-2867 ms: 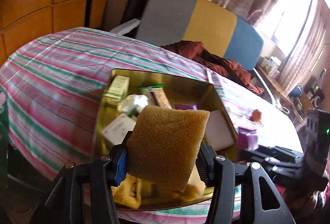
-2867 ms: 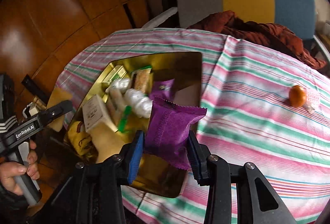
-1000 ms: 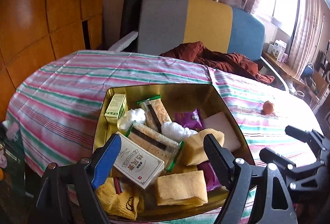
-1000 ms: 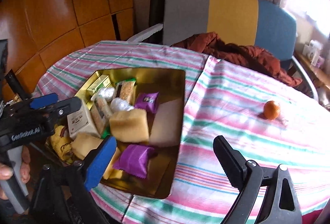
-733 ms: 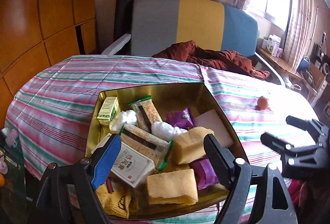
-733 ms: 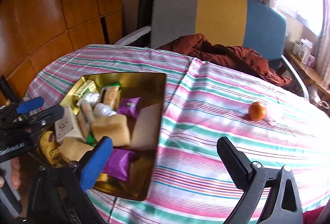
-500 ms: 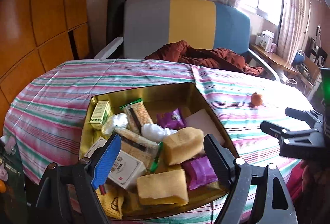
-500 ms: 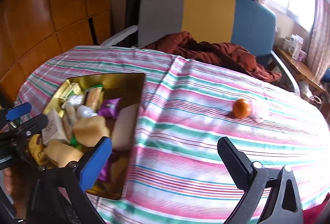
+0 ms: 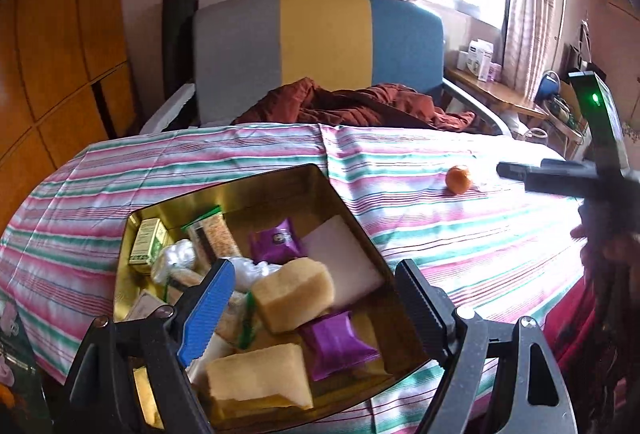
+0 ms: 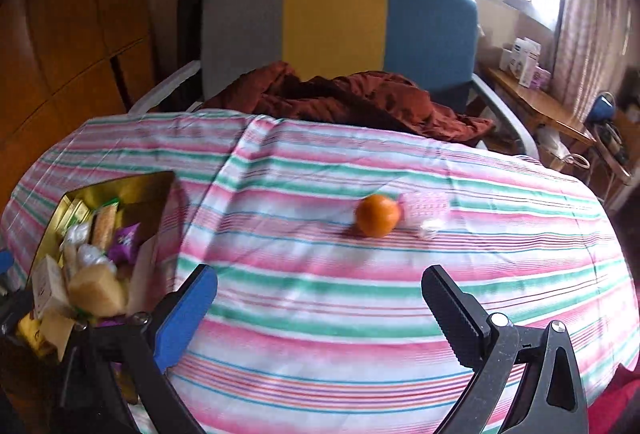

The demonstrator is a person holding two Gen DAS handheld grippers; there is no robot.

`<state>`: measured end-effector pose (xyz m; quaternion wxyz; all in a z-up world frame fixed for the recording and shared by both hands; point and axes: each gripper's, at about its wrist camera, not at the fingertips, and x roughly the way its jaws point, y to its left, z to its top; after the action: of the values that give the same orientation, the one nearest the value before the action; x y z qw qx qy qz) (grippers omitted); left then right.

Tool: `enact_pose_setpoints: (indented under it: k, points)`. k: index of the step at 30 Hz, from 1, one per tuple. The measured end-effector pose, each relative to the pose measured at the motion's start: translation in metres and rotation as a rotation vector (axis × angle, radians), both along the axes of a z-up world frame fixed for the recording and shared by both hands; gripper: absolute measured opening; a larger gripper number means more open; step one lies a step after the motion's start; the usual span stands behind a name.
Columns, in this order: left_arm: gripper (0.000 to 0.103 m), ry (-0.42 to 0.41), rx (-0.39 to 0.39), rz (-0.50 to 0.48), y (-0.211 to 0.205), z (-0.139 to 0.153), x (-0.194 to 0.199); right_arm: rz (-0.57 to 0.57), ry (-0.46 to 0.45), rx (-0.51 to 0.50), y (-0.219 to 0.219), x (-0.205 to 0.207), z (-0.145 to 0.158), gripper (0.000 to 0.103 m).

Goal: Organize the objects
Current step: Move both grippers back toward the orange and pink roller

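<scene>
A gold tin box (image 9: 280,180) sits on the striped tablecloth and holds yellow sponges (image 9: 294,294), purple packets (image 9: 338,344), snack bars and small boxes. My left gripper (image 9: 314,304) is open and empty, hovering over the box's near side. My right gripper (image 10: 320,308) is open and empty above bare cloth, facing an orange (image 10: 377,215) with a small pink wrapped item (image 10: 426,208) beside it. The box shows at the left in the right wrist view (image 10: 120,186). The orange also shows in the left wrist view (image 9: 459,178), with the right gripper's body (image 9: 568,178) near it.
A round table with a pink, green and white striped cloth (image 10: 360,314). A grey, yellow and blue chair (image 10: 340,26) with a rust-red cloth (image 10: 352,98) stands behind it. Wood panels lie to the left, a side table (image 10: 536,102) with small boxes to the right.
The left gripper let go of the sponge and the right let go of the purple packet; both lie in the box. Both grippers opened, and the right one swung right toward the orange.
</scene>
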<state>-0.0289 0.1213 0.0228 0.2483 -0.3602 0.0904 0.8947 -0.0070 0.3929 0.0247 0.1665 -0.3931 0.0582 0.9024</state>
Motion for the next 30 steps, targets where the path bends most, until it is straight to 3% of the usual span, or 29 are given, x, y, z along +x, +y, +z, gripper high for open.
enact_pose_setpoints:
  k: [9,16,20,30]
  points:
    - [0.083,-0.078,0.016,-0.044,0.019,-0.004,-0.011,-0.199,0.017,0.022,0.099,-0.006,0.002,0.103]
    - [0.083,-0.141,0.013,-0.144,0.065,-0.005,-0.018,-0.386,0.005,-0.064,0.172,0.008,-0.034,0.103]
    - [0.083,-0.185,0.010,-0.181,0.103,-0.010,-0.026,-0.443,-0.005,-0.179,0.190,0.017,-0.047,0.103]
    - [0.083,-0.340,0.014,-0.227,0.206,-0.042,-0.060,-0.445,-0.008,-0.268,0.196,0.023,-0.051,0.103]
